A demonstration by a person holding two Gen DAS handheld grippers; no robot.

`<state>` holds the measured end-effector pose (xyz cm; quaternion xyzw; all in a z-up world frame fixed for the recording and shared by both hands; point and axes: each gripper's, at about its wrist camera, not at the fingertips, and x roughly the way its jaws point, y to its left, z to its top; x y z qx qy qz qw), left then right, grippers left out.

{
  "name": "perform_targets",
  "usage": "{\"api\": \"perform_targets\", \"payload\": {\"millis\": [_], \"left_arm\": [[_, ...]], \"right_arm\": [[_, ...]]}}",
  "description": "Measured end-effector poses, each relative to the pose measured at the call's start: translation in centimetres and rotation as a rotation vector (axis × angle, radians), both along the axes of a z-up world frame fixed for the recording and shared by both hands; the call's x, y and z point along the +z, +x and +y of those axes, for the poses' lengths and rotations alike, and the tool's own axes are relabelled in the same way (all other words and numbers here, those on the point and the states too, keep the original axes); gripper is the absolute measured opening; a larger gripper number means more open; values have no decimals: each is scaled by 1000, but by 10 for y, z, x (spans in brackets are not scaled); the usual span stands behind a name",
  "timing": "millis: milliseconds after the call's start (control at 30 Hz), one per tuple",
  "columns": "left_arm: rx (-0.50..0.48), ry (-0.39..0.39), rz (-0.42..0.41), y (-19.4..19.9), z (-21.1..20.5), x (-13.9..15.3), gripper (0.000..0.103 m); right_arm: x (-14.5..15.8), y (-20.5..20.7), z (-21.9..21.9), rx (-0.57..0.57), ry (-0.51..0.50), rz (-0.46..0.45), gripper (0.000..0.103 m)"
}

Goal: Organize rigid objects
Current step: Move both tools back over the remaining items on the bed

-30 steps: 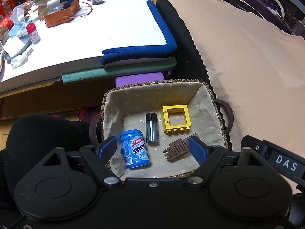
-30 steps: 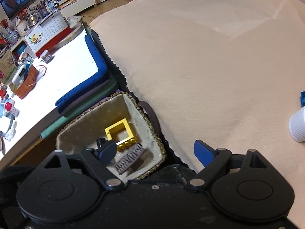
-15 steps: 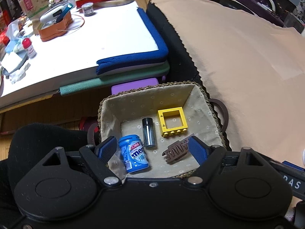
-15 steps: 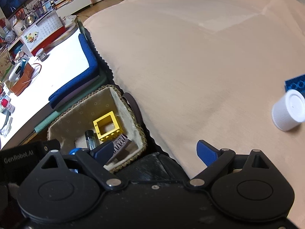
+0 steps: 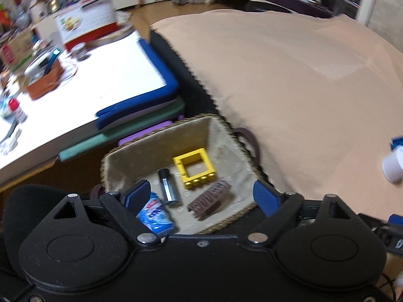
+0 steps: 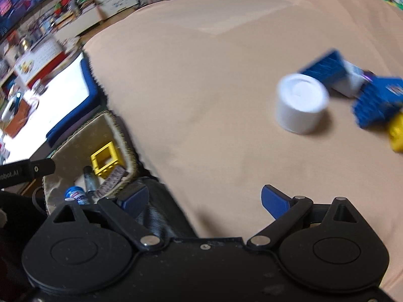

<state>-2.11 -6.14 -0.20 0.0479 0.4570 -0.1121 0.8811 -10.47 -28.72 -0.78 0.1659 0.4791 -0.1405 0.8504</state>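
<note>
A woven basket [image 5: 226,125] with a cloth lining sits beside the peach-covered surface; it also shows in the right wrist view [image 6: 113,118]. It holds a yellow frame brick [image 5: 194,167], a dark tube [image 5: 167,186], a brown hair clip [image 5: 210,198] and a blue gum bottle [image 5: 156,215]. My left gripper [image 5: 201,196] is open and empty above the basket's near edge. My right gripper [image 6: 204,201] is open and empty over the peach cloth. A white round container [image 6: 299,103], blue bricks [image 6: 377,100] and a yellow piece [image 6: 396,133] lie on the cloth ahead to the right.
A white low table [image 5: 75,95] with blue, green and purple mats [image 5: 141,110] stacked at its edge stands left of the basket, with an orange box [image 5: 42,80], a small jar [image 5: 80,51] and clutter on it. The peach cloth [image 6: 214,75] spreads wide to the right.
Both grippers have swung to the right. The white container and blue bricks have come well into the right wrist view, and the basket has slid left. Both grippers stay open.
</note>
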Motion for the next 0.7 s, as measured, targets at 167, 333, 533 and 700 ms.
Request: {"api": "perform_targets", "payload": {"millis": [167,333,533,700], "left_arm": [[-81,3,-11,-15,-29,-3,85],[-158,16,-16,-28,-63,-7,85],[-245,20,-24,-38,-107,-3,85],[-336,42,-43,-46,-155,-1,85]], "right_arm": [[3,-35,-34,-86,-7,-30,97],[9,-69,-72,-190,-12,-71,98],[12,-92,-113,-305,-63,-105,98],[9,-109,-144,-385,-58,-122,98]]}}
